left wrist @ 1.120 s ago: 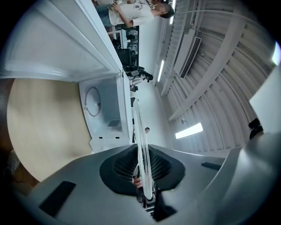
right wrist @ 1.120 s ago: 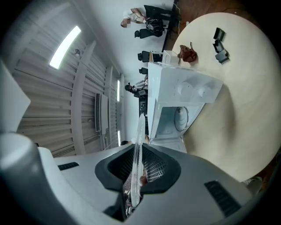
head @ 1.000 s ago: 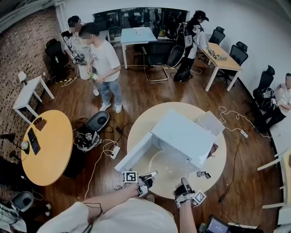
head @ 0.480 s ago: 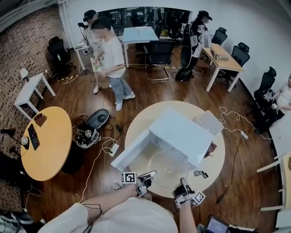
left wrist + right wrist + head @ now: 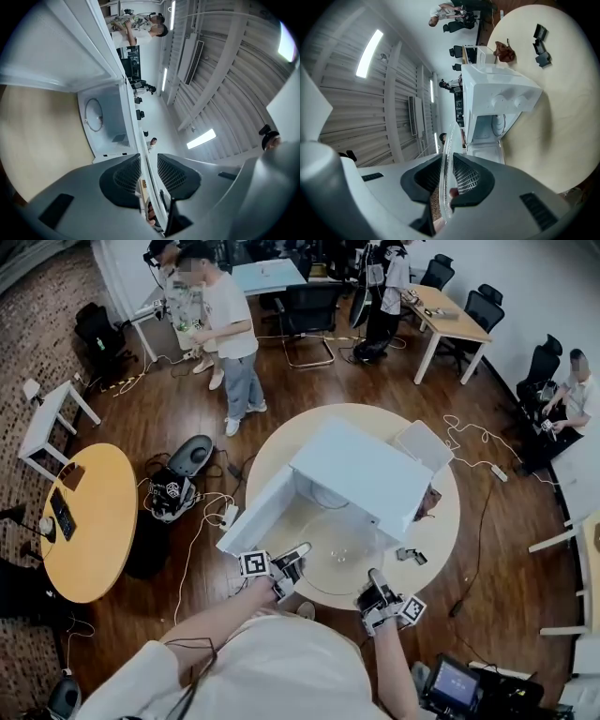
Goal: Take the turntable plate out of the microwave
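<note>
The clear glass turntable plate [image 5: 342, 549] is outside the white microwave [image 5: 361, 474], low over the round table [image 5: 441, 531] in front of the open cavity. My left gripper [image 5: 298, 554] is at its left rim. In the left gripper view the rim [image 5: 146, 164] runs between the jaws of the left gripper [image 5: 149, 171]; they have just been opening and the pads stand off the glass. My right gripper [image 5: 375, 579] is at the near right rim. In the right gripper view this gripper [image 5: 449, 180] is shut on the plate's edge [image 5: 447, 154].
The microwave door [image 5: 253, 514] hangs open to the left. Small dark parts [image 5: 409, 556] lie on the table at the right, and a white tray [image 5: 424, 444] sits behind the microwave. People [image 5: 230, 324] stand beyond the table. A yellow round table [image 5: 84, 521] is at the left.
The plate and both grippers have stayed in about the same place before the microwave. My head view has shifted, and the people at the back have moved a little.
</note>
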The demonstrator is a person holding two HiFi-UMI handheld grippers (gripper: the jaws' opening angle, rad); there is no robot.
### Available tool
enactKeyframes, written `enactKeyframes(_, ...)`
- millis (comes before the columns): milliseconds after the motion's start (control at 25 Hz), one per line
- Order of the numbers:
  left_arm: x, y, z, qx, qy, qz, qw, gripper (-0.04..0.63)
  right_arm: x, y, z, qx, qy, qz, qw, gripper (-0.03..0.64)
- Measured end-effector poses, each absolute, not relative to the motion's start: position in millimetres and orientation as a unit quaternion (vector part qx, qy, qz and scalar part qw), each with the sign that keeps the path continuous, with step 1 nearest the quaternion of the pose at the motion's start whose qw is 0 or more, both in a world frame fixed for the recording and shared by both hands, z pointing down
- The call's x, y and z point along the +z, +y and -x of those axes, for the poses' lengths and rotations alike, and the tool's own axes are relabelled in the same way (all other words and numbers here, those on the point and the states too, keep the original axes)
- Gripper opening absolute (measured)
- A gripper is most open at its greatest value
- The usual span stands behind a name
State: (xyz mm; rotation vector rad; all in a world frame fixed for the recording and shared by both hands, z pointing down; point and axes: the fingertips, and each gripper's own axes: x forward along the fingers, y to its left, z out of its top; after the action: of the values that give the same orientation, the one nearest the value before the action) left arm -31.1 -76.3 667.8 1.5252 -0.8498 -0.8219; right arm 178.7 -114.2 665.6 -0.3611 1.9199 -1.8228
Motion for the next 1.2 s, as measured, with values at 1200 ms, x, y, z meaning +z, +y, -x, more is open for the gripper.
enactKeyframes(1200,734,-39,46,-0.347,-0.376,-0.607,0.609,0.046,722,-86,-169,-0.683,0.702,0.166,0.116,0.048)
